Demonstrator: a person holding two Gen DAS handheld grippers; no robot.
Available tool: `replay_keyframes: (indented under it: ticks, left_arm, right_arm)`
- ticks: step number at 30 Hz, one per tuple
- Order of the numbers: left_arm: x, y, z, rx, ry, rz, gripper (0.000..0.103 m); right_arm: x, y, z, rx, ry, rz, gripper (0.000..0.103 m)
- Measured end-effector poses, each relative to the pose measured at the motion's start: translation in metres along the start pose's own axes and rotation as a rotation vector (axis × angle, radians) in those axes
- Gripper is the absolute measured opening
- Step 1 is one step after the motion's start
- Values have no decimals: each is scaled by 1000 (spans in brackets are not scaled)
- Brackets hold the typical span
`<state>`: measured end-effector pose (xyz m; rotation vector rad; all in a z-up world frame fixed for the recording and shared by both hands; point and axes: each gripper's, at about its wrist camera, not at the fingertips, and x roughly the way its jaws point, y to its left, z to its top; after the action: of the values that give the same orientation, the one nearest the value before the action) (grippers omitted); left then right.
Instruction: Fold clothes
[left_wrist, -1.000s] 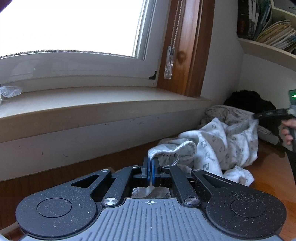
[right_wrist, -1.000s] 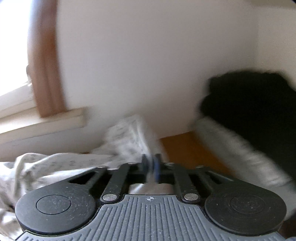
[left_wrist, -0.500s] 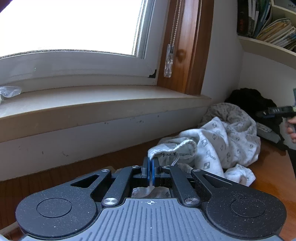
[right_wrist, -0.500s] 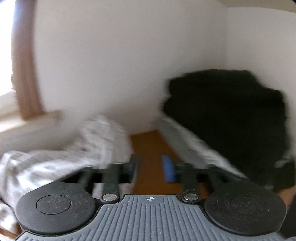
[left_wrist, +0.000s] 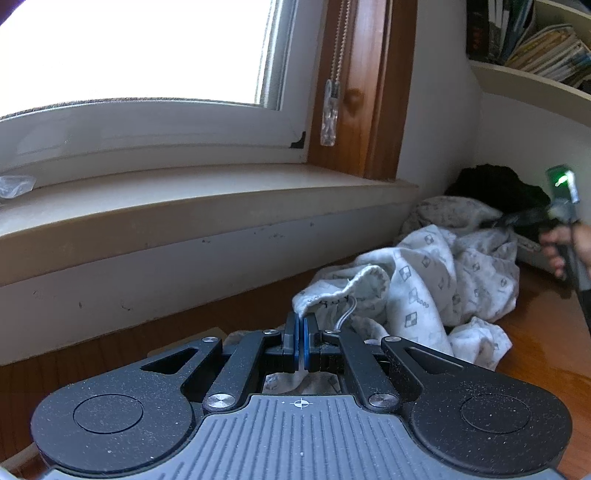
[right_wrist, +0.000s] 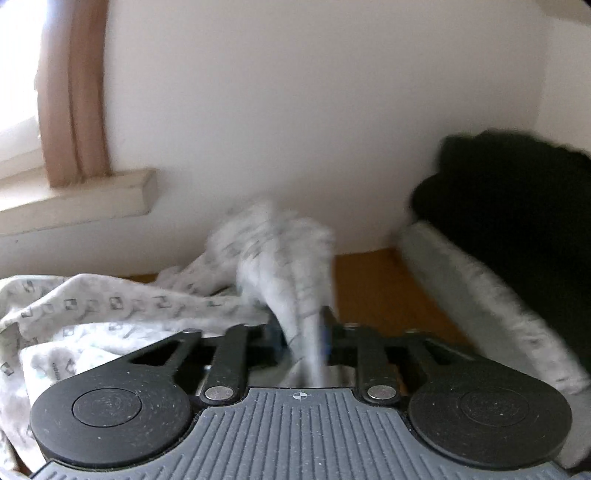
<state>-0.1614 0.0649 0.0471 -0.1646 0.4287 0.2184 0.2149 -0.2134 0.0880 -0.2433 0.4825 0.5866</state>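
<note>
A crumpled white garment (left_wrist: 424, 280) with small grey square prints lies on the wooden table (left_wrist: 546, 339) below the window. My left gripper (left_wrist: 300, 332) is shut on its ribbed hem, low over the table. My right gripper (right_wrist: 301, 332) is shut on a bunched fold of the same garment (right_wrist: 280, 258), which stands up between the fingers. The picture there is blurred. In the left wrist view the right gripper (left_wrist: 517, 219) reaches over the far end of the garment, held by a hand.
A black garment (right_wrist: 517, 206) lies on a grey folded cloth (right_wrist: 480, 295) in the corner by the white wall. A window sill (left_wrist: 184, 206) runs along the back. A shelf of books (left_wrist: 535, 44) hangs at upper right.
My right gripper opened, swung back left from the black pile to the white garment and shut on a fold of it. My left gripper has kept its hold and stayed put.
</note>
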Motion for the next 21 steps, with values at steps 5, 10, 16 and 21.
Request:
replay_keyframes:
  ticks: [5,10,16,21]
  left_arm:
    - [-7,1,4,-14,-43,4,2]
    - [-7,0,5,-16,-40,15,2]
    - [-2,2,3,-22,-23,32,2]
    - [-5,2,3,-10,-38,41,2]
  right_arm:
    - [-57,-41,-2,83,-124,-160,11]
    - [-60,-72,-20,95,-28,-235,28]
    - [-67,-66,-18,121,-131,-215,51]
    - [-61,-32,-10,32,-160,-141,64]
